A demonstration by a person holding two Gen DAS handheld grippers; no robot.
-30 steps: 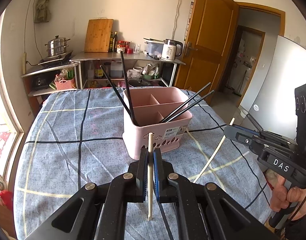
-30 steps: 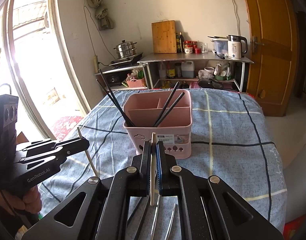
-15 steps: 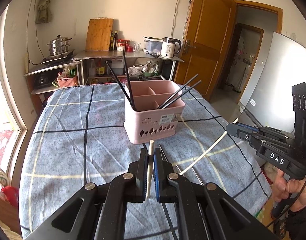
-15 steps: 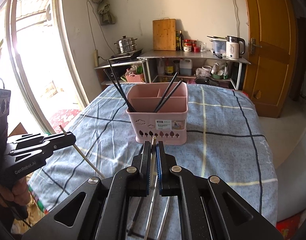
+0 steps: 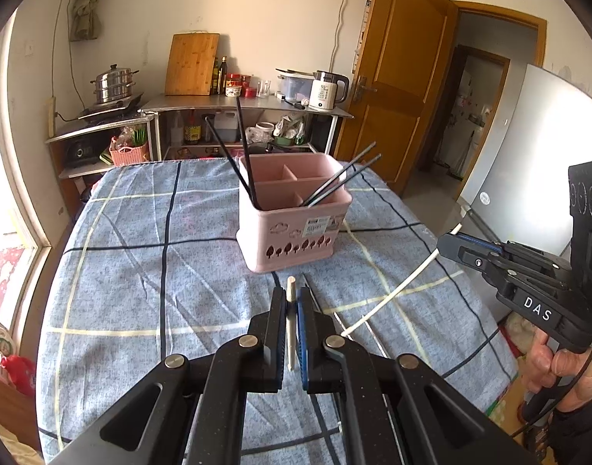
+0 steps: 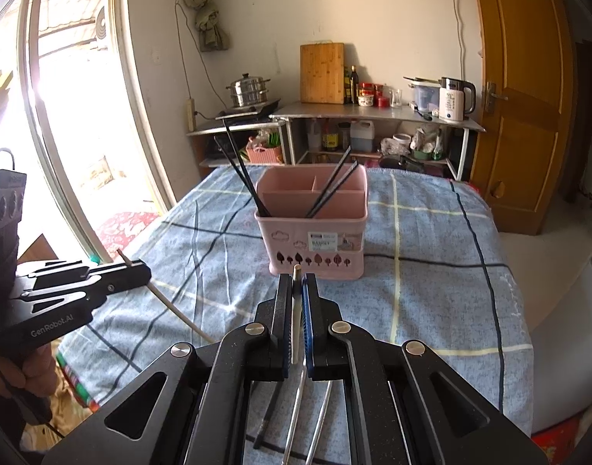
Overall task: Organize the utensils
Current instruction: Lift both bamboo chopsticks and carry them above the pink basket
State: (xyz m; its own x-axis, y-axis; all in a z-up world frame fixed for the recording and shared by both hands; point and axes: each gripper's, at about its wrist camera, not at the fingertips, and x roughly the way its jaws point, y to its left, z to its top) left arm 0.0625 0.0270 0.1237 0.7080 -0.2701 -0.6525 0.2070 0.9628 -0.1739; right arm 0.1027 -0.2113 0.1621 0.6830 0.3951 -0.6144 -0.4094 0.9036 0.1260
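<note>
Left gripper (image 5: 292, 310) and right gripper (image 6: 296, 302) each pinch a white chopstick (image 5: 290, 321); pink caddy (image 5: 296, 232) lies ahead of fingertips; lift both tips clear over its rim, then release.

We see a matt pink plastic caddy (image 5: 296, 232) on our desk, which is draped in soft blue checked cloth (image 5: 141, 271). Both tools, left (image 5: 292, 302) and right (image 6: 297, 290), are speckled matt black plastic with shiny metal rivets. Each grips a pale, smooth chopstick (image 5: 290, 321). Glossy steel utensils (image 6: 296, 418) lie beneath.
</note>
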